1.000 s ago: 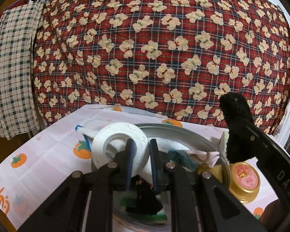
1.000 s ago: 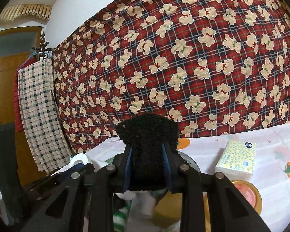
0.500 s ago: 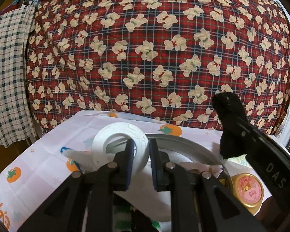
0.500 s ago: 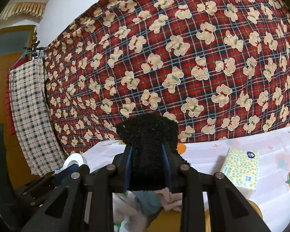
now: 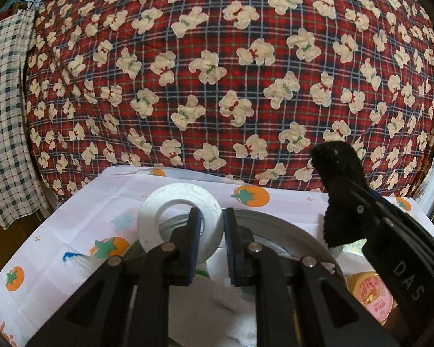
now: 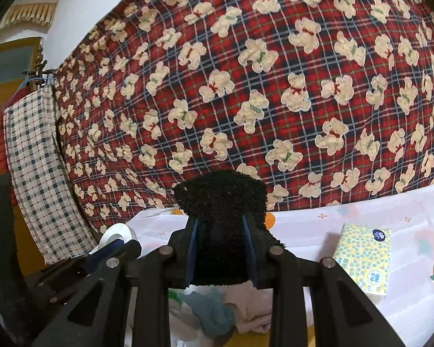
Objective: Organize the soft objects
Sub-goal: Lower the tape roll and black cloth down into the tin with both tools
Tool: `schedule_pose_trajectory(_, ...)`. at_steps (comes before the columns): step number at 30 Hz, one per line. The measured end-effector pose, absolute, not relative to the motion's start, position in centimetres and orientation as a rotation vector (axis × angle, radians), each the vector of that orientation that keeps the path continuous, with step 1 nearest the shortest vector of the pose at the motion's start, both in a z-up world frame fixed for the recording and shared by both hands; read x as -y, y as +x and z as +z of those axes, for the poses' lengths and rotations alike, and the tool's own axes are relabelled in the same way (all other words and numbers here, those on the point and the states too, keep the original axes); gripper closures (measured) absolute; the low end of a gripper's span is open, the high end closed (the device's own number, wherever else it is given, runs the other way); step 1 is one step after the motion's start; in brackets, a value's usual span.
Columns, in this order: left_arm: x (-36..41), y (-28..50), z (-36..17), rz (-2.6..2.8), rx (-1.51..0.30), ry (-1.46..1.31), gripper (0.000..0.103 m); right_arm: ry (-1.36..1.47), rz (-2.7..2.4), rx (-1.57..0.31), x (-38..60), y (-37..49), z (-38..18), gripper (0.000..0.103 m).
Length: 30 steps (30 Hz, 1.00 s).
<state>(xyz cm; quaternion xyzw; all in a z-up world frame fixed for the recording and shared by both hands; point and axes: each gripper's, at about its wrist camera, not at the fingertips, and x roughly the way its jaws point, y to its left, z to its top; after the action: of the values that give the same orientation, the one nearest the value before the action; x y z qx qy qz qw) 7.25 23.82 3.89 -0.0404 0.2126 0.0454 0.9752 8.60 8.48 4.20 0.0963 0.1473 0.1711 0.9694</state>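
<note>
My left gripper (image 5: pixel 211 225) is shut on a white tape roll (image 5: pixel 178 211) and holds it above a round metal basin (image 5: pixel 292 231). White cloth (image 5: pixel 217 312) lies in the basin below. My right gripper (image 6: pixel 220 231) is shut on a fuzzy black sock (image 6: pixel 221 202), held up above a pile of teal and pink soft cloths (image 6: pixel 231 312). The sock (image 5: pixel 337 190) and right gripper arm show at the right of the left wrist view. The tape roll (image 6: pixel 117 235) shows at the lower left of the right wrist view.
The table wears a white cloth with orange tomato prints (image 5: pixel 81 231). A yellow tissue pack (image 6: pixel 364 260) lies at the right. A gold-rimmed pink jar lid (image 5: pixel 371 292) sits beside the basin. A red plaid bear blanket (image 5: pixel 217 72) hangs behind; a checked towel (image 5: pixel 5 115) hangs at left.
Both grippers have risen, each still holding its item. The basin and table have dropped lower in both views. The green-and-black item under the left gripper has gone out of sight.
</note>
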Motion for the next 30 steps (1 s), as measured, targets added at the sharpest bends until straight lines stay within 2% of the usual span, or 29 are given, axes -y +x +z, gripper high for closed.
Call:
schedule_pose_trajectory(15, -23.2, 11.2, 3.3, 0.082, -0.531, -0.064, 0.089, 0.235, 0.343, -0.459, -8.0, 12.9, 3.3, 0.072)
schedule_pose_trajectory(30, -23.3, 14.0, 0.7, 0.065, -0.730, -0.094, 0.089, 0.250, 0.365, -0.613, -8.5, 15.7, 1.2, 0.072)
